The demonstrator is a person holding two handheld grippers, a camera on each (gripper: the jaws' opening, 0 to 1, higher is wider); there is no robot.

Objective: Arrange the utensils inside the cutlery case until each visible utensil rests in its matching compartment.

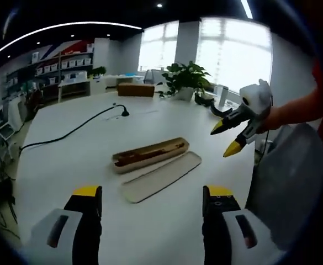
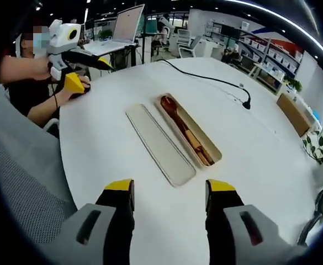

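Beige and open, the cutlery case point(image 1: 150, 154) lies mid-table with wooden utensils point(image 2: 188, 131) inside and its lid point(image 1: 160, 176) flat just beside it. We hold both grippers above the white table point(image 1: 95, 149), well apart from the case: left gripper point(image 1: 152, 200) spread and empty, right gripper point(image 2: 170, 194) likewise.

A big white round table point(image 2: 271, 165) holds a long tan case point(image 2: 190, 130) with wooden utensils point(image 2: 186, 131) inside. Its flat beige lid point(image 2: 159, 144) lies just beside it. A thin black cable point(image 1: 73, 130) also lies on the table.
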